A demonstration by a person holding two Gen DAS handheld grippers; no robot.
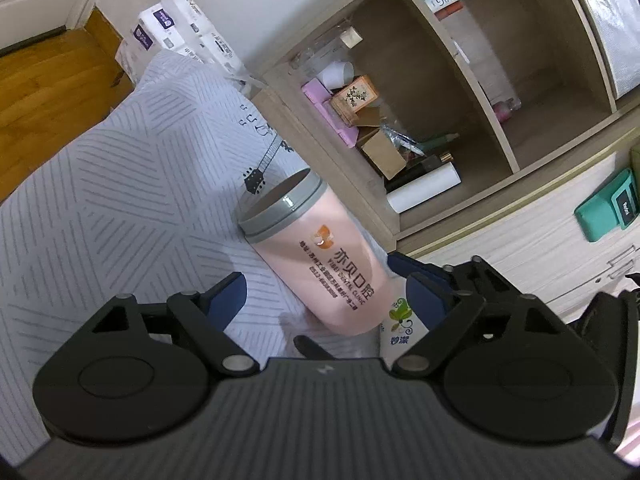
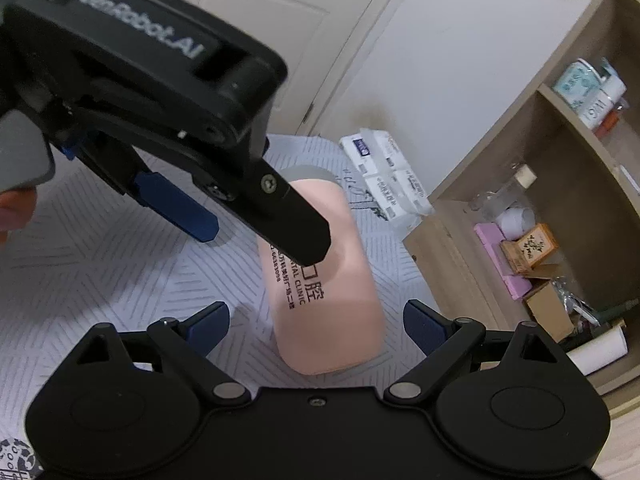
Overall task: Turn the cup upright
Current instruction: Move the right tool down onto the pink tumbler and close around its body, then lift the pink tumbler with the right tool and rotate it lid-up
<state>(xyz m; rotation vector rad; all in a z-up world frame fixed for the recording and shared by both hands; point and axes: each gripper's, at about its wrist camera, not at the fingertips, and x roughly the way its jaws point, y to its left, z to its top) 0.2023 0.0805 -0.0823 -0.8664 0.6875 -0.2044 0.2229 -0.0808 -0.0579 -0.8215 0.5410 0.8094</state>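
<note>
A pink cup (image 1: 320,260) with a grey rim and dark printed text lies on its side on a white patterned cloth (image 1: 120,184), its open mouth pointing away from me. My left gripper (image 1: 324,292) is open, its blue-padded fingers on either side of the cup's closed end, not touching it. In the right wrist view the cup (image 2: 332,312) lies between my right gripper's (image 2: 316,328) open fingers, base toward the camera. The left gripper (image 2: 256,232) hangs over the cup from the upper left, one black finger (image 2: 296,232) in front of the cup's side.
A wooden shelf unit (image 1: 440,92) with boxes, a pink case and a paper roll stands right of the cloth. Packs of tissue (image 1: 180,32) lean at the wall behind. A teal object (image 1: 608,208) hangs on the drawer front. Wooden floor (image 1: 40,80) lies at the left.
</note>
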